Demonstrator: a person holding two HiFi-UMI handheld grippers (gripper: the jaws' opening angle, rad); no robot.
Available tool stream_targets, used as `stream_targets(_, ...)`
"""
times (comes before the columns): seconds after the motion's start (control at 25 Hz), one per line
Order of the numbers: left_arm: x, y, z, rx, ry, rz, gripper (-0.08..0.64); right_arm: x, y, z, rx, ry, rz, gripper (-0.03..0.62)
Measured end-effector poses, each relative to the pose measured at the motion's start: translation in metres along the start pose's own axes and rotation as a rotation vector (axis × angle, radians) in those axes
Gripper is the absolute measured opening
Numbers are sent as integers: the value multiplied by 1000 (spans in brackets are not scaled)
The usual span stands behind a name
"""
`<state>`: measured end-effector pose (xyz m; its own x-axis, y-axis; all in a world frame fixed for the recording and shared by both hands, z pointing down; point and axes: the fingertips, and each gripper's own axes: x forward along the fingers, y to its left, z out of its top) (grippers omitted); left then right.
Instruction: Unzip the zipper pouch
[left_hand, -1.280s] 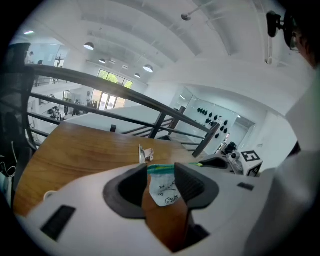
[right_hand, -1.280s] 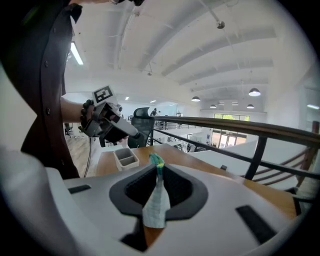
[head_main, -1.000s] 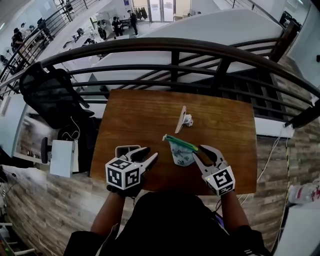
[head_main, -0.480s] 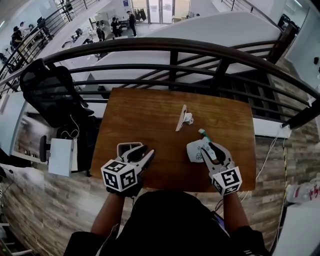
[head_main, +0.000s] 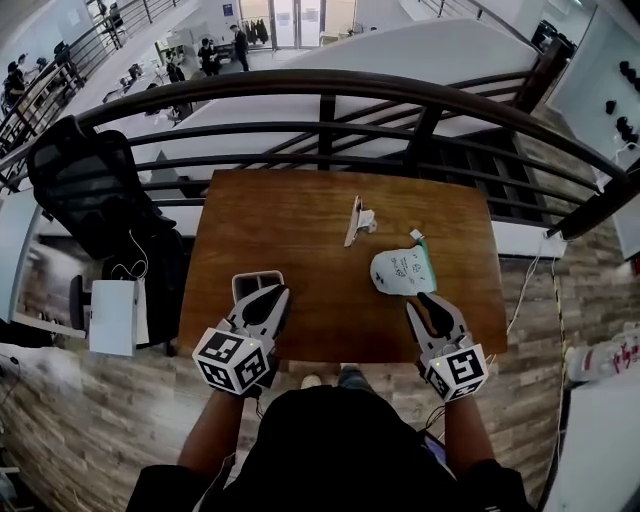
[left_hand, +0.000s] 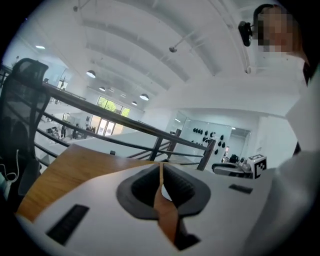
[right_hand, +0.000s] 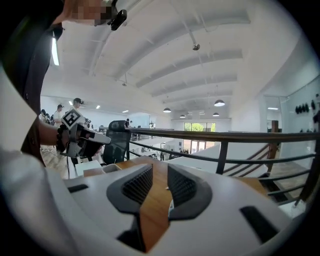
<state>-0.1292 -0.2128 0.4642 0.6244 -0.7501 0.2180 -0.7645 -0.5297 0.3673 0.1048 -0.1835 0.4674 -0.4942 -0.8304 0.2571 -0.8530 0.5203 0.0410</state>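
A brown wooden surface (head_main: 280, 230) stands against a dark railing (head_main: 330, 88) on a balcony above a bright hall. The zipper pouch (head_main: 400, 271) lies flat on it, pale with a green zip edge on the side away from the left gripper. It sits just ahead of the right gripper (head_main: 422, 303), apart from it and well apart from the left gripper (head_main: 277, 294). Whether the zip is open cannot be made out.

The left gripper's jaws have just been closing and are now pressed together with nothing between them. Only a sliver of wood shows along their seam in the left gripper view. The right gripper's jaws have also been narrowing, but a gap remains. Bare wood shows through it, so that gripper is released and empty.

Both grippers sit at the near edge and point across the surface, which probably keeps them clear of the pouch. A small open box (head_main: 256, 284) sits beside the left gripper's tip. A small white clip-like piece (head_main: 357, 220) lies farther ahead, beyond the pouch. With nothing touching the pouch, it looks set down rather than worked on.
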Motion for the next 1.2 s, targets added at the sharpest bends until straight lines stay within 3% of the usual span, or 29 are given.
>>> stream_targets(0.2,-26,-4,12,86,-91,11,28,-27,11,5,109,-54,-58,40)
stream_targets(0.4,-43,-6,22,90,-172,45,28,-44,7,14,176,-107,-90,-4)
stream_targets(0.68,-48,-17,32,117,-217,94,21,-54,-1,33,188,-178,-51,-8)
stream_targets(1.2,-23,-68,41,121,-272,74,17,-78,-40,36,171,-192,3,-8)
